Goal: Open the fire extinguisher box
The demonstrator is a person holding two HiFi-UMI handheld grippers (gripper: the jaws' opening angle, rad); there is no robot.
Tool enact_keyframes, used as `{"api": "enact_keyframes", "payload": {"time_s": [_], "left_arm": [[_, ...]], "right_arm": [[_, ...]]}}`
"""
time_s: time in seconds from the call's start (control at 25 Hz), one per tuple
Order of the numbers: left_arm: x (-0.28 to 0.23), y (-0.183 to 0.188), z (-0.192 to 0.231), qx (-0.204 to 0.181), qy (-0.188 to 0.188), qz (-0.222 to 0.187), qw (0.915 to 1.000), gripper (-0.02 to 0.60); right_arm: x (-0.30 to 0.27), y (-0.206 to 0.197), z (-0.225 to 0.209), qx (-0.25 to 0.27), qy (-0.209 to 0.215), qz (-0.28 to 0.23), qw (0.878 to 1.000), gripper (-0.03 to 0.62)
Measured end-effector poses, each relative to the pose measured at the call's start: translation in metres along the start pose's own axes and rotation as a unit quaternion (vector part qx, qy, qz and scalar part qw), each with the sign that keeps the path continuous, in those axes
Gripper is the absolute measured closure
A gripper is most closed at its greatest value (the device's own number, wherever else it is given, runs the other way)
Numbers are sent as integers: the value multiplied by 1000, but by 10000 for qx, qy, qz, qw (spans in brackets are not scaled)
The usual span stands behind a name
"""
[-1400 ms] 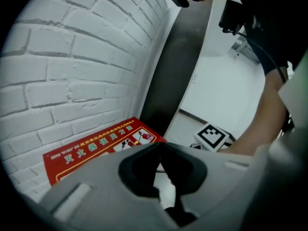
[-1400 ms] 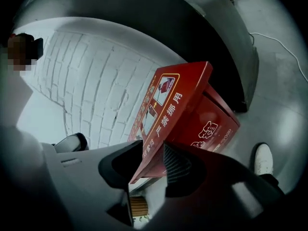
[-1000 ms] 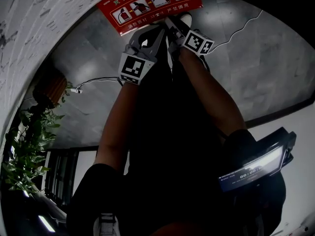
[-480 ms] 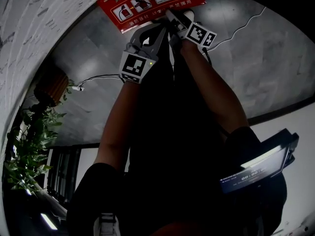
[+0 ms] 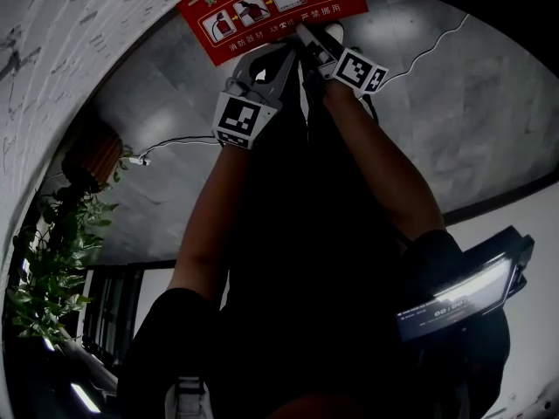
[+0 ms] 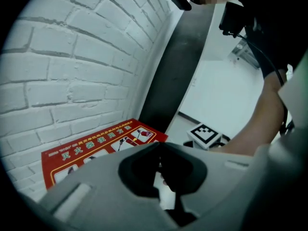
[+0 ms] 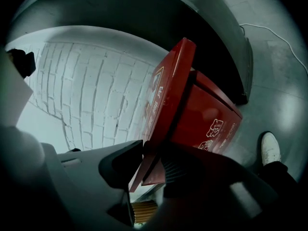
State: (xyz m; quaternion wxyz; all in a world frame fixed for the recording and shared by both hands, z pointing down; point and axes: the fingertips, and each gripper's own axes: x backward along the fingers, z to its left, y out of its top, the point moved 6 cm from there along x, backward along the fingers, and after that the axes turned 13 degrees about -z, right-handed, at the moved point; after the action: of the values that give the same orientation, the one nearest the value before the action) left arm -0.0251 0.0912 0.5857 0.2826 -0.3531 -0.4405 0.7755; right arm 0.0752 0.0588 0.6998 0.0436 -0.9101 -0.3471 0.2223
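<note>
Fire extinguisher box [image 7: 211, 117], lid [image 7: 168, 85] ajar, right gripper [image 7: 153, 153] jaws just closing on its edge, left gripper [image 6: 159, 145] clenched empty

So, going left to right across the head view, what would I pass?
Leafy plant → white cable plug → left gripper → right gripper → lit screen.

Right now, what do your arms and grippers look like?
Left gripper and right gripper: pale grey plastic shells, dark fingers, each bearing a cube with black-and-white square markers. Bare arms, short dark sleeves. The right's fingers just closed further around the red lid.
</note>
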Motion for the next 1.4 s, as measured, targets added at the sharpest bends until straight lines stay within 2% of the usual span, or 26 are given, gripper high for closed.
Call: {"api": "enact_keyframes", "payload": {"time_s": [0.28, 0.52, 0.72, 0.96, 1.16, 1.4], "left_arm": [[3, 21, -12, -79, -101, -176, 9998, 580], [8, 27, -3, -21, 80, -382, 9992, 580], [11, 41, 20, -41, 267, -538, 9982, 580], [13, 44, 41, -65, 407, -617, 9972, 580], [10, 61, 52, -101, 443, -725, 9963, 580], [11, 66, 64, -114, 470, -761, 9959, 580]], "right_arm": [[8, 27, 62, 336, 701, -146, 9969, 477], [-1, 45, 102, 895, 1210, -271, 9882, 479], [-28, 64, 135, 1221, 1556, -356, 9796, 500], [-52, 71, 150, 1252, 1669, -359, 9773, 511], [-66, 84, 169, 1175, 1927, -487, 9730, 516], [-89, 93, 177, 1185, 1935, -531, 9725, 517]]}}
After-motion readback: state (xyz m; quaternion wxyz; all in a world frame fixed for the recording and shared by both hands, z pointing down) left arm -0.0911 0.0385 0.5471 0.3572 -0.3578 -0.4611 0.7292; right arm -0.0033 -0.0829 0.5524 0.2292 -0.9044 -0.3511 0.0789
